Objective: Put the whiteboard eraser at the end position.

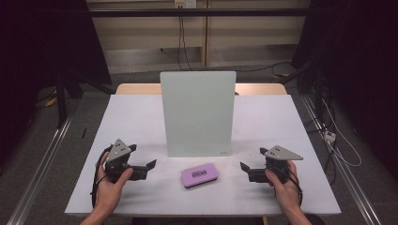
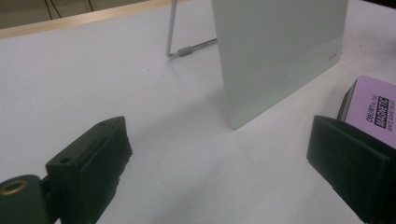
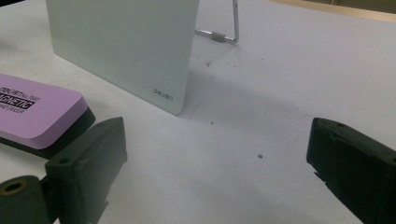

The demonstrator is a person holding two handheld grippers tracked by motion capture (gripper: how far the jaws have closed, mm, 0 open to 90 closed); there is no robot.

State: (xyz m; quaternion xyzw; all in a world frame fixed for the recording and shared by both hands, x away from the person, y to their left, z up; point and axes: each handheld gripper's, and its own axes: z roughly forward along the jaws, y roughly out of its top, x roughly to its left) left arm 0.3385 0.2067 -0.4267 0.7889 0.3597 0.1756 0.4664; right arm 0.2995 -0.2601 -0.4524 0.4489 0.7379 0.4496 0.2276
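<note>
A pale glass whiteboard (image 1: 197, 112) stands upright on its metal stand in the middle of the white table (image 1: 141, 117). A purple magnetic eraser (image 1: 201, 175) lies flat in front of it, near the table's front edge. My left gripper (image 1: 149, 167) rests on the table left of the eraser, open, its jaws pointing toward it. My right gripper (image 1: 245, 169) rests to the eraser's right, open, jaws pointing left. In the left gripper view the eraser (image 2: 373, 109) lies just beyond the right jaw. In the right gripper view the eraser (image 3: 35, 114) lies beyond the left jaw.
The whiteboard's wire stand (image 2: 187, 49) reaches back behind the panel. A wooden table edge (image 1: 136, 88) shows behind the white sheet. Cables (image 1: 338, 145) run on the floor at the right. Metal rails (image 1: 37, 164) flank the table.
</note>
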